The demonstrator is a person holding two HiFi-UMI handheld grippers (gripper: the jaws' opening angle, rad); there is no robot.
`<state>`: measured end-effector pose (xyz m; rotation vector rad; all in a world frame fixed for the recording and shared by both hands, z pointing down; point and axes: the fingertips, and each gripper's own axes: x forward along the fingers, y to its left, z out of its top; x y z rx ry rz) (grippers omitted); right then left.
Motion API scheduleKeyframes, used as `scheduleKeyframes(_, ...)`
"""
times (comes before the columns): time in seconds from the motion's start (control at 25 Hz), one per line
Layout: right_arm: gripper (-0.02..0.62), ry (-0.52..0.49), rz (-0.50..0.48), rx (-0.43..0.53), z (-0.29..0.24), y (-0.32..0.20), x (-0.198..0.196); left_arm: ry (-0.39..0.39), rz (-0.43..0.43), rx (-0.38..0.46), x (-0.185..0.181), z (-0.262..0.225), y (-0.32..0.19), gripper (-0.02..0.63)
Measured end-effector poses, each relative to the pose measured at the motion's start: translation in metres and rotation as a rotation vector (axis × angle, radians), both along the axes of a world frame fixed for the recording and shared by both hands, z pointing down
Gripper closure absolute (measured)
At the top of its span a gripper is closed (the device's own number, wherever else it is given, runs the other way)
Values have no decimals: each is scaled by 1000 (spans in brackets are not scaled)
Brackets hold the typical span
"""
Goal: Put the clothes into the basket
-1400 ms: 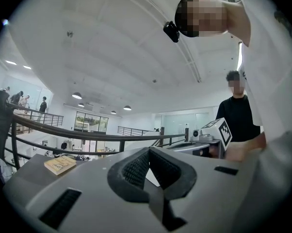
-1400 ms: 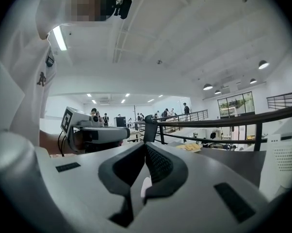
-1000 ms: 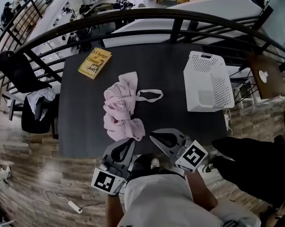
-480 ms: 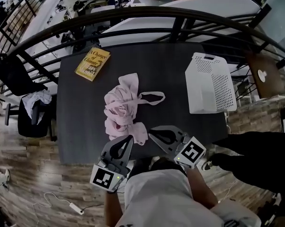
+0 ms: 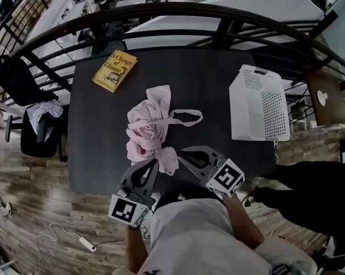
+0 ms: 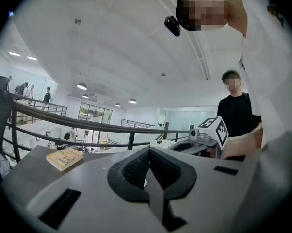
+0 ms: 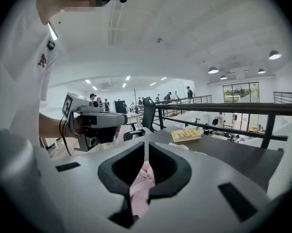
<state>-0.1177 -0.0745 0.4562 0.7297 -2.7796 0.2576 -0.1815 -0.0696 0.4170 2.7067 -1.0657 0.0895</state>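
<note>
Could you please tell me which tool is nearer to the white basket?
Right. The right tool is at the table's near edge, left of the basket; the left tool sits farther left, past the pink clothes' near end.

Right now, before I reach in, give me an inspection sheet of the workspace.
Surface: dark table, level.
Job's things: pink garment bunched mid-table, a strap looped rightward; white basket at the right edge, apart from it.
Clutter: yellow book, far left corner.
Grippers: left hand-held gripper and right hand-held gripper both shut, holding nothing, tips near the garment's near end.
Cables: white cord with power strip on the wood floor.
Surroundings: black railing behind table; chair at left.
</note>
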Motion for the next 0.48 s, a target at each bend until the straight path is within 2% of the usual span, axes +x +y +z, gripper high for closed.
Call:
scheduleKeyframes(0.12, 557, 22, -33, -14, 11, -3, -5, 14, -38, 7, -4, 8, -5, 603)
scheduleKeyframes(0.2, 505, 41, -53, -23, 19, -4, -8, 3, -46, -9, -4, 14, -6, 603)
scheduleKeyframes(0.48, 443, 106, -105, -82, 52, -6, -17, -26, -92, -41, -8, 32, -8, 603)
